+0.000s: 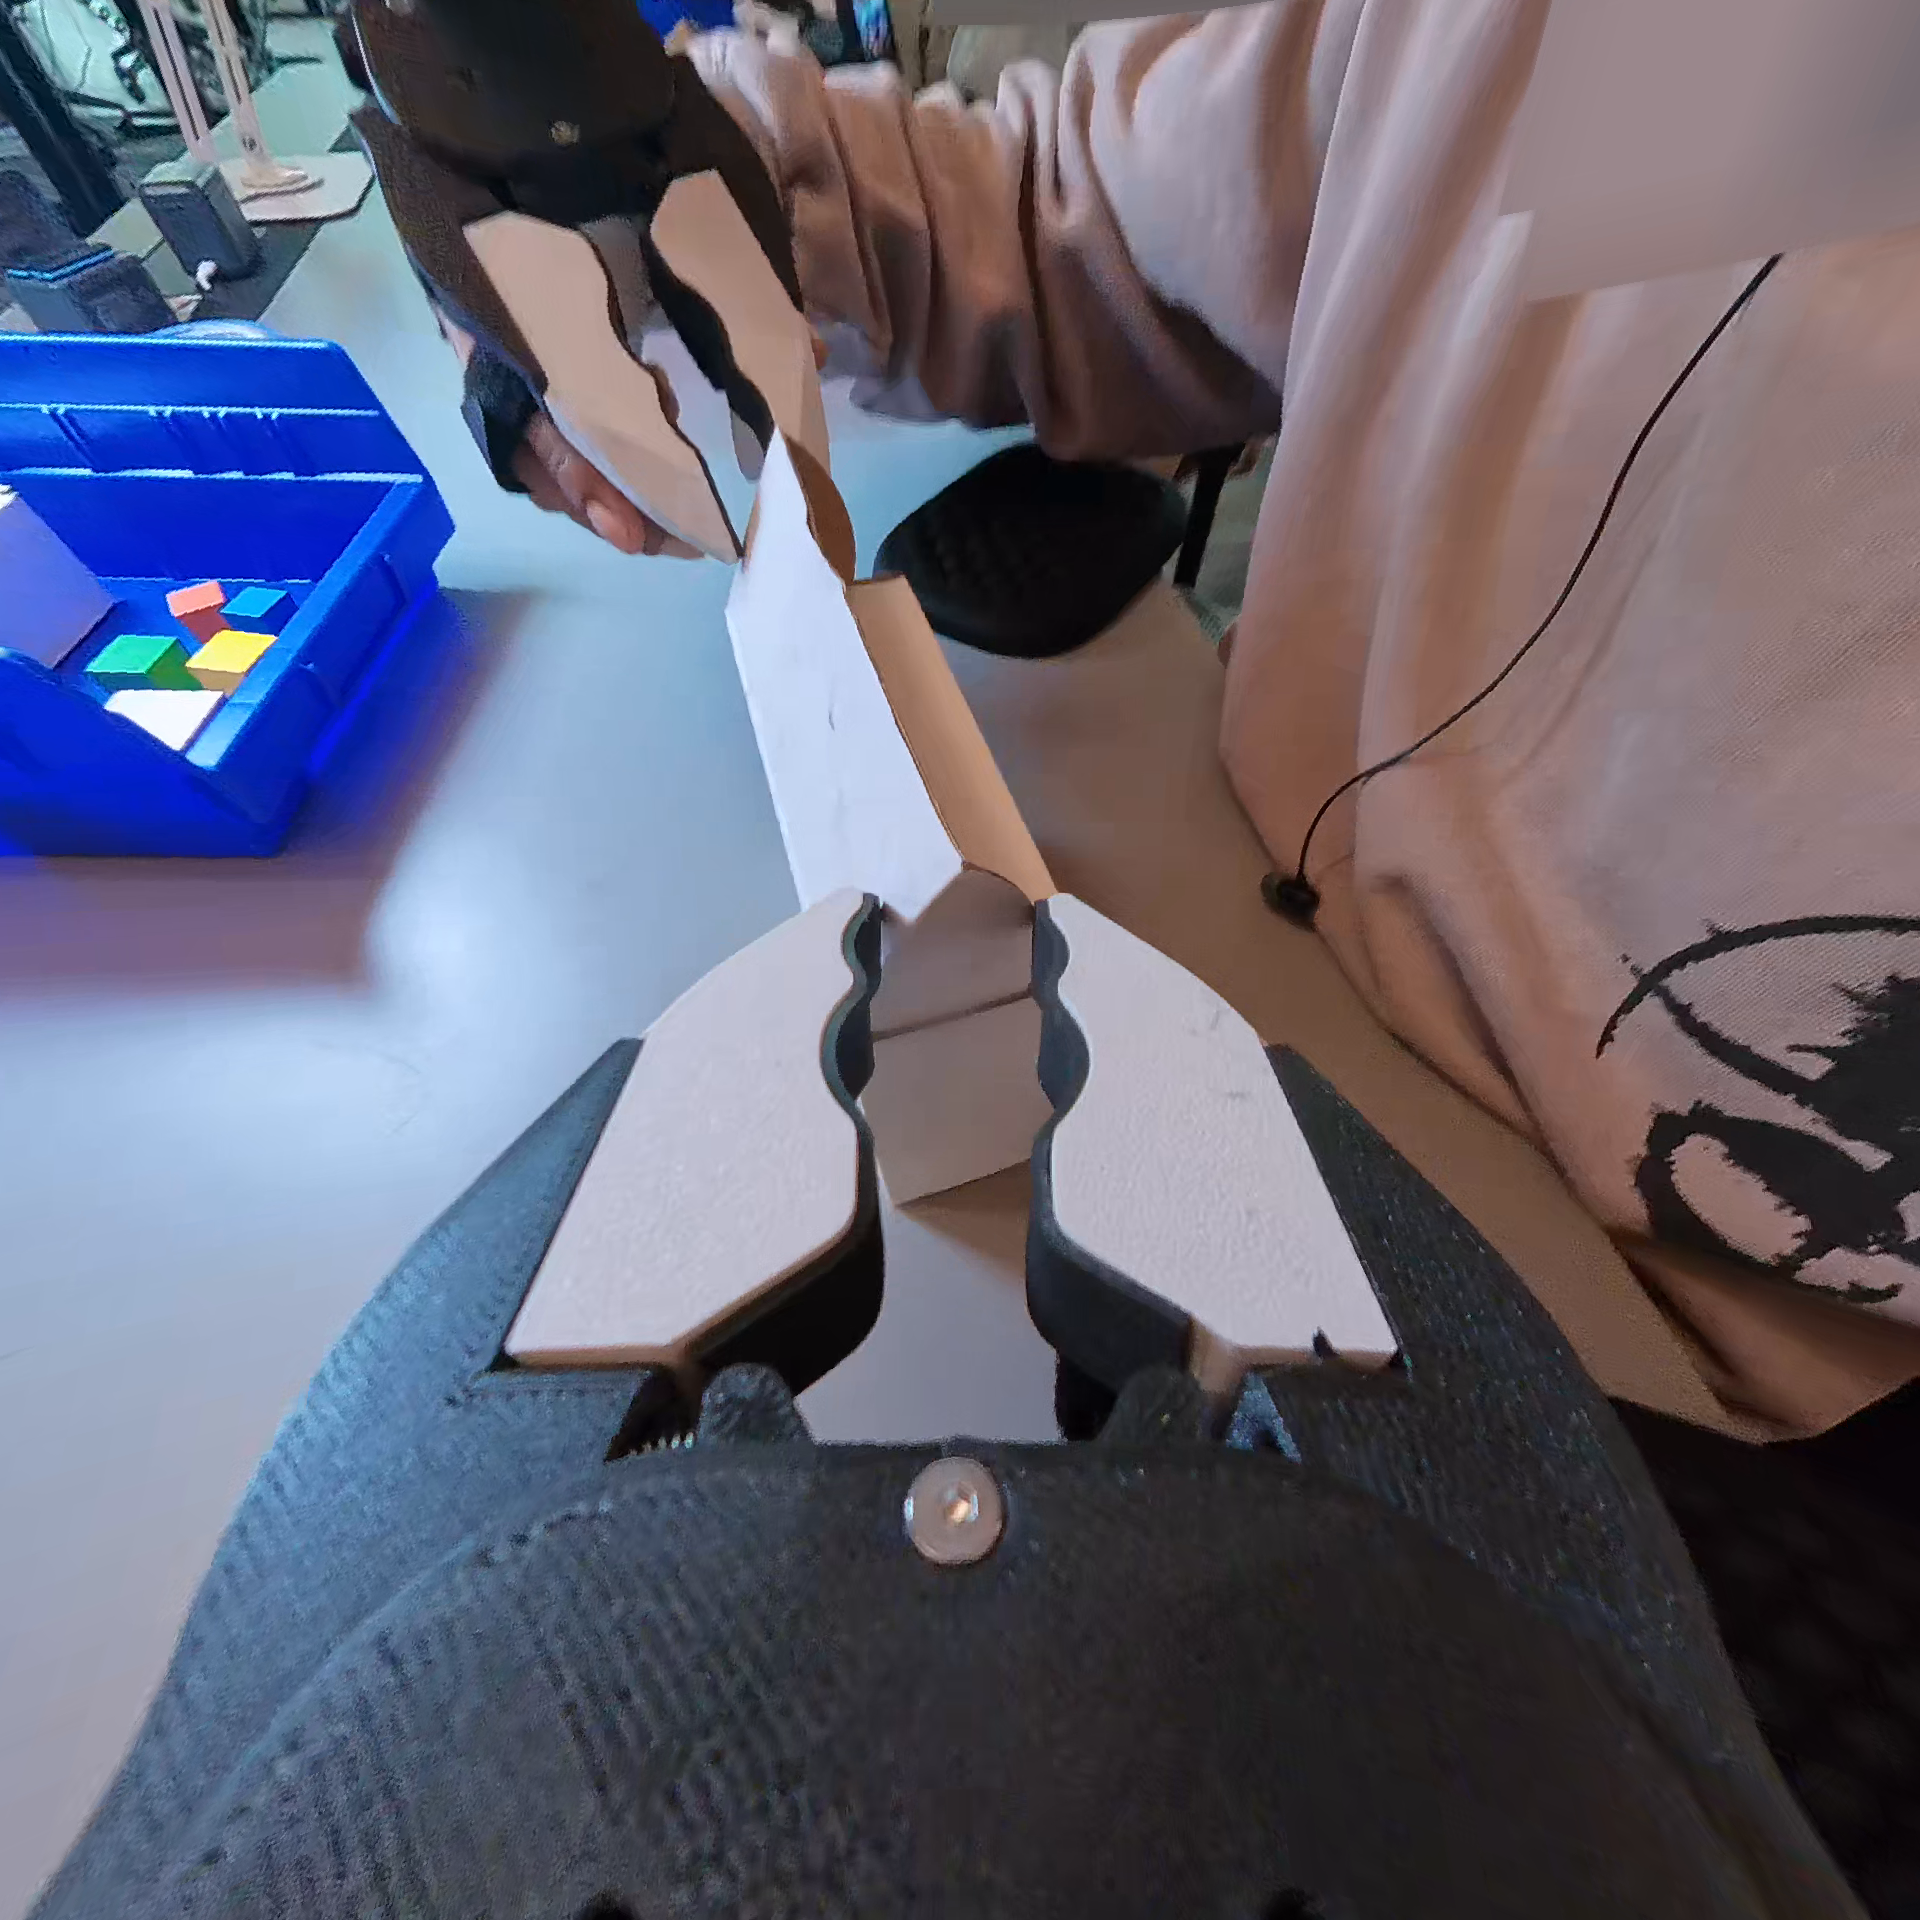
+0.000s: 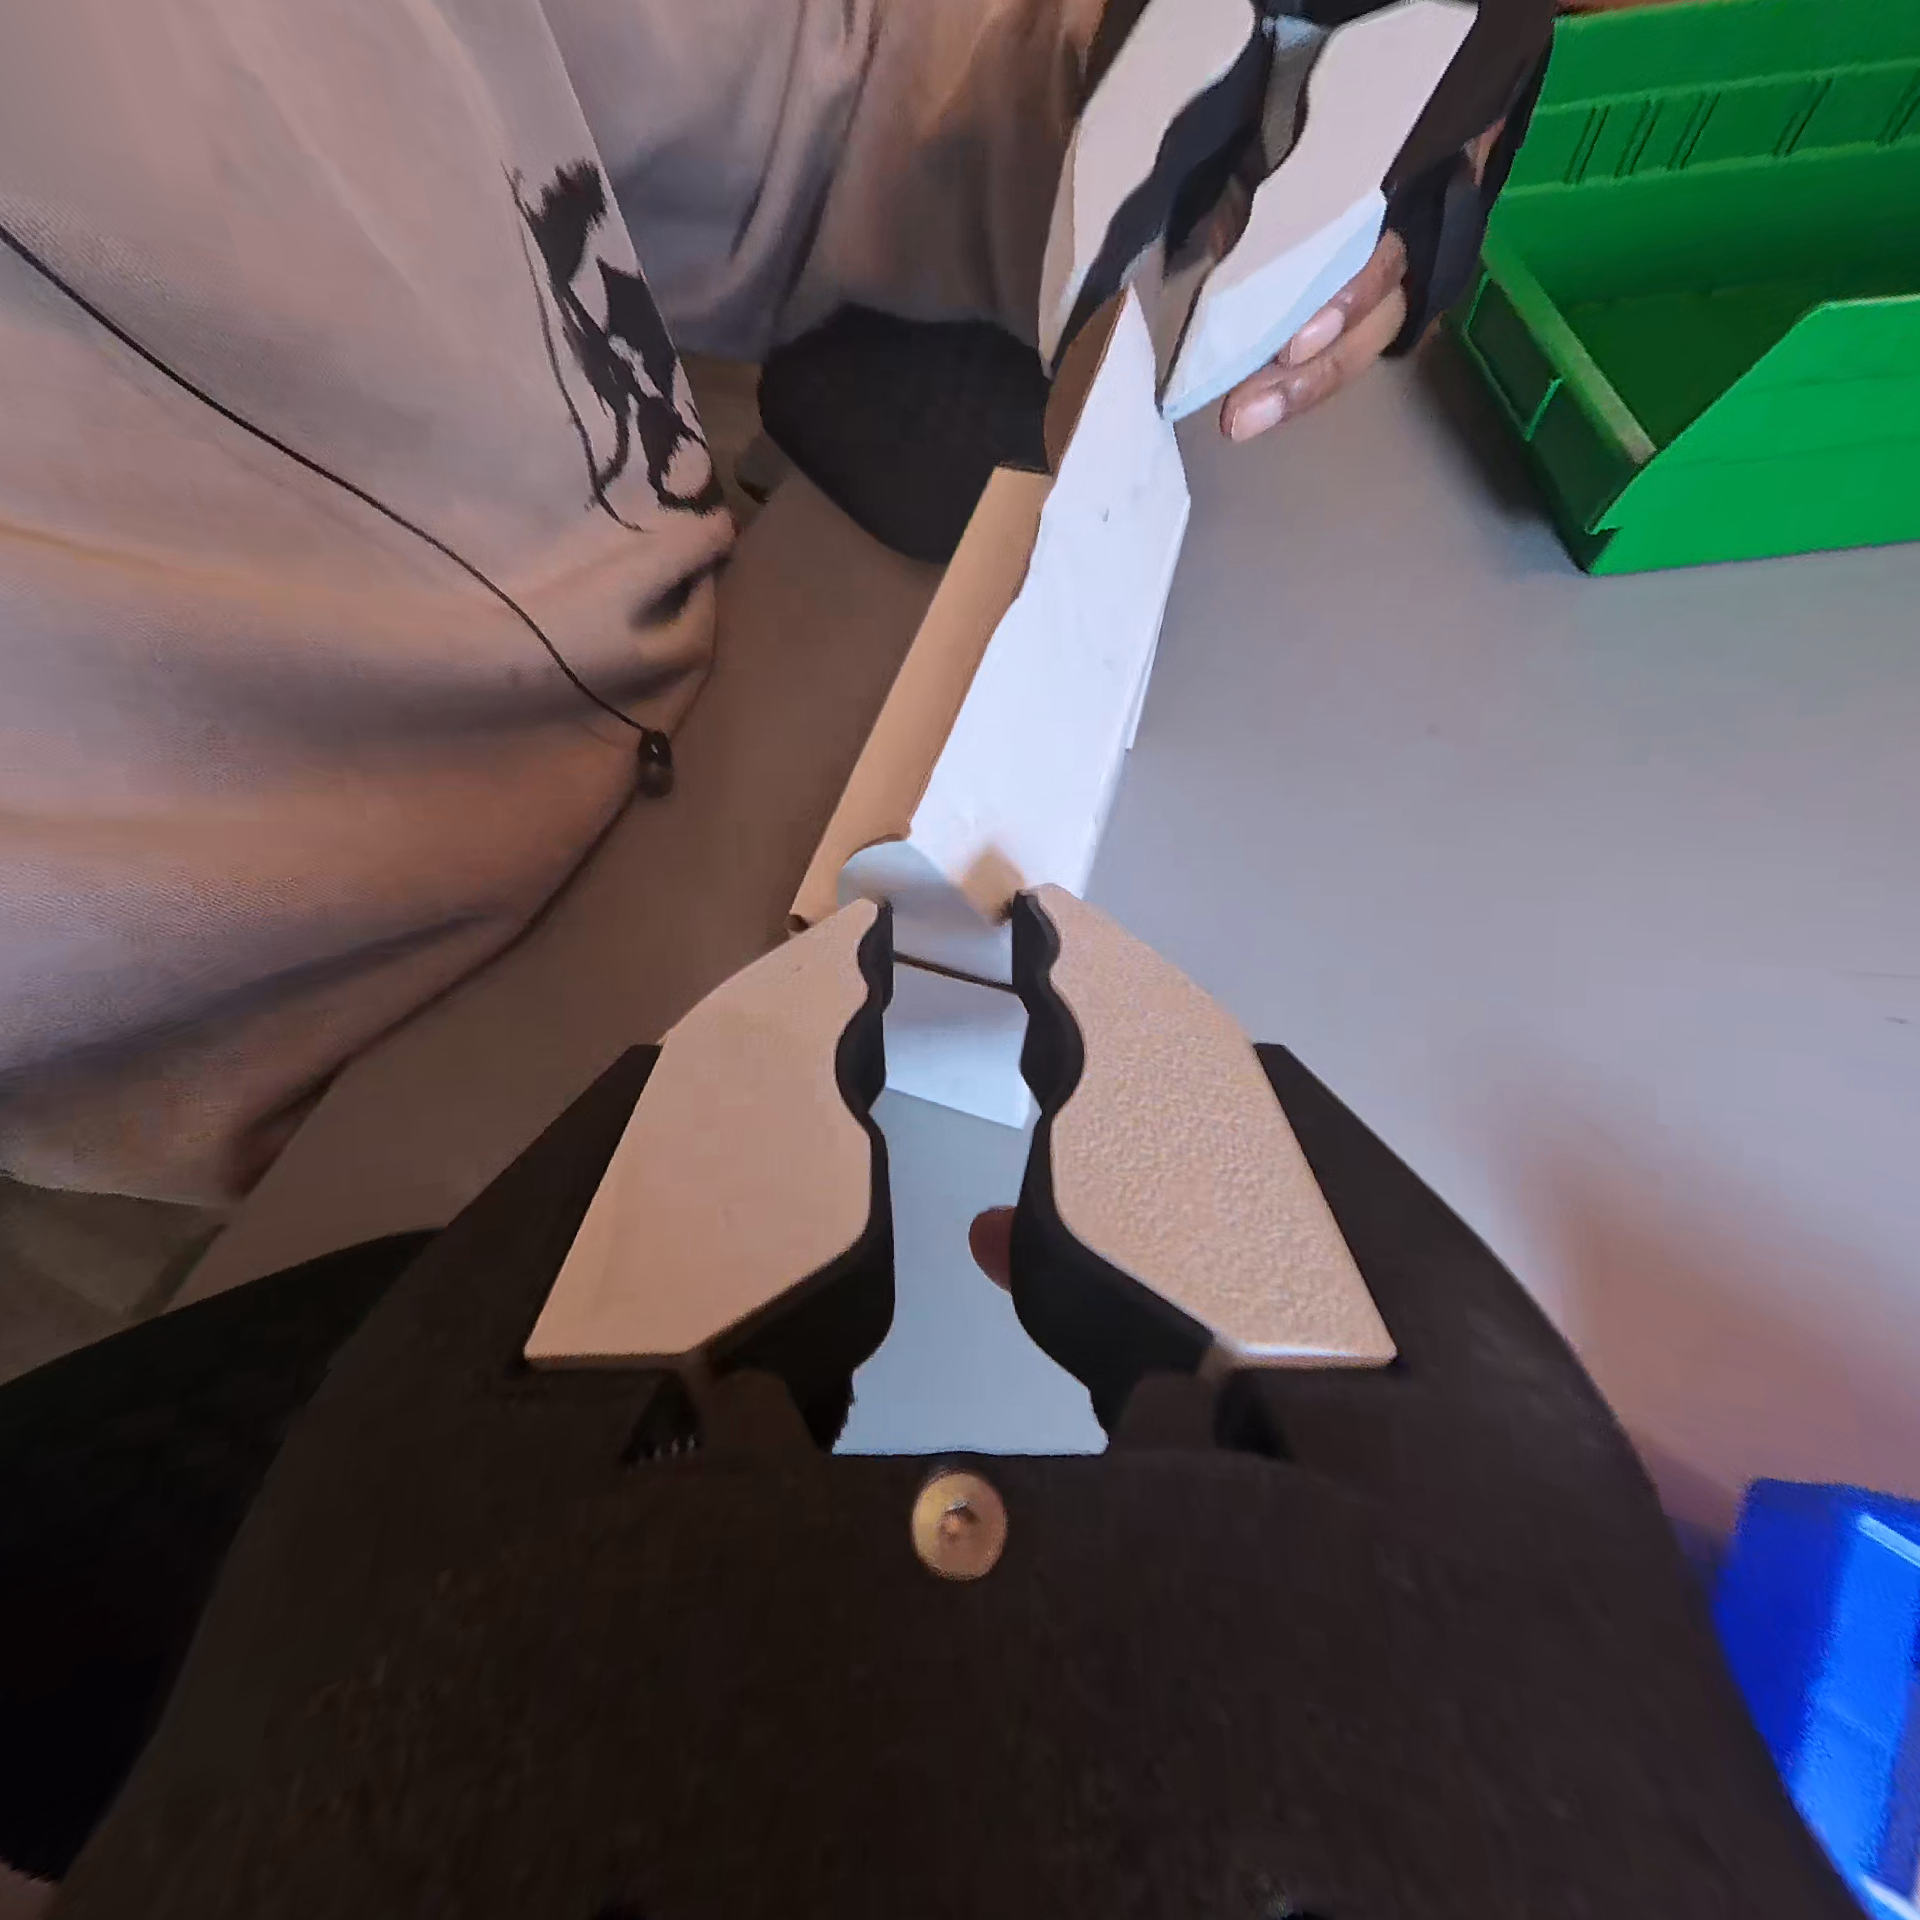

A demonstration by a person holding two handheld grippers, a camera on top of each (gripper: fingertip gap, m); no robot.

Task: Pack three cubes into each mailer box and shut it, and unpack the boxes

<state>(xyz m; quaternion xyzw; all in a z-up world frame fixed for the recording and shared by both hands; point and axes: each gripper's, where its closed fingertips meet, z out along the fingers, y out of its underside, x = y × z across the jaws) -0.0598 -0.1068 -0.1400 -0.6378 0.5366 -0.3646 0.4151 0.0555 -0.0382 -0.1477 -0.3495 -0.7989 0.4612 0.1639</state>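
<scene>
A mailer box (image 1: 831,727), white outside and brown inside, lies at the table edge in front of a person, held at both ends. My left gripper (image 1: 951,914) is shut on its near end flap; it also shows far off in the right wrist view (image 2: 1164,395). My right gripper (image 2: 951,914) is shut on the other end of the box (image 2: 1070,665); it shows far off in the left wrist view (image 1: 743,540). Red (image 1: 195,601), blue (image 1: 255,603), green (image 1: 135,657), yellow (image 1: 231,655) and white (image 1: 164,715) cubes lie in a blue bin (image 1: 312,644). The inside of the box is hidden.
The blue bin stands on the grey table to the left of the box and shows again in the right wrist view (image 2: 1829,1662). A green bin (image 2: 1714,416) stands at the other side. The person's sweatshirt (image 1: 1507,623) and a black chair seat (image 1: 1029,540) are close behind the box. Some 15 cm of space lies between my two pairs of fingers.
</scene>
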